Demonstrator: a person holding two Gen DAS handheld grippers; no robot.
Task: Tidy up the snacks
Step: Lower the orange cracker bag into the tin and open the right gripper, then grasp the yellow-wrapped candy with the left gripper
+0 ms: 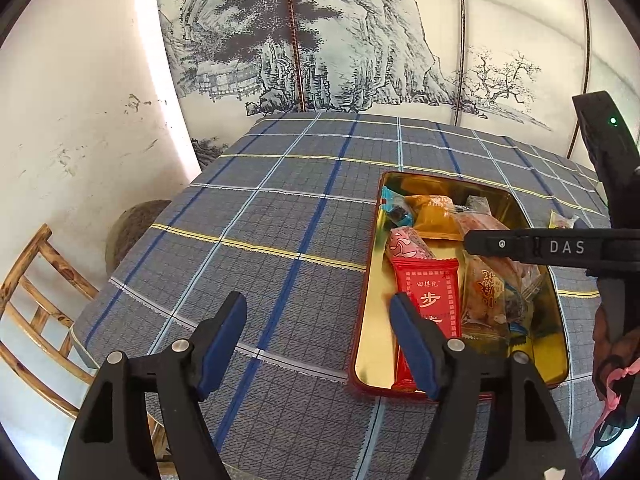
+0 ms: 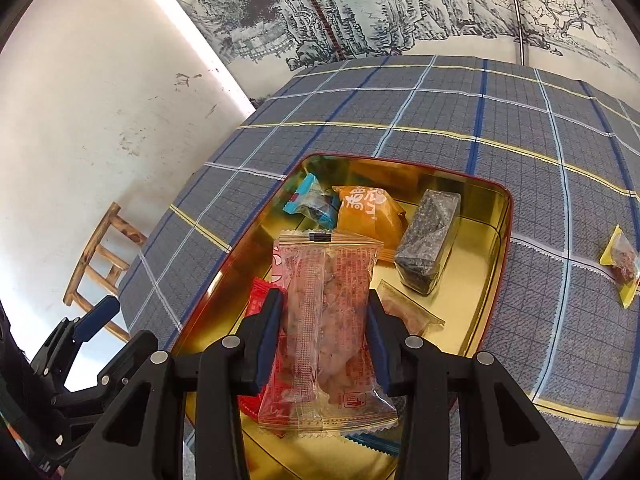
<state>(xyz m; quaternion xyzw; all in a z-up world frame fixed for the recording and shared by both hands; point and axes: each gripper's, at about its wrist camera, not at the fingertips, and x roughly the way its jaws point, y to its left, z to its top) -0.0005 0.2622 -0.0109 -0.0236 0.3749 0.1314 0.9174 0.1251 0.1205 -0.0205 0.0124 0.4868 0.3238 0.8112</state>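
Gold tin [image 2: 490, 216], 1 pink snack [image 2: 328, 320] in right gripper [image 2: 325, 336] jaws

"DAS" on right claw [image 1: 468, 242], "步" (large) on red packet [image 1: 430, 300]

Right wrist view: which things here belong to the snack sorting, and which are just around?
Job:
gold tin
clear pink snack pack held in the right gripper
orange pack, blue pack, dark bar in the tin
yellow pack on the cloth

Just around:
plaid tablecloth
wooden chair
painted screen
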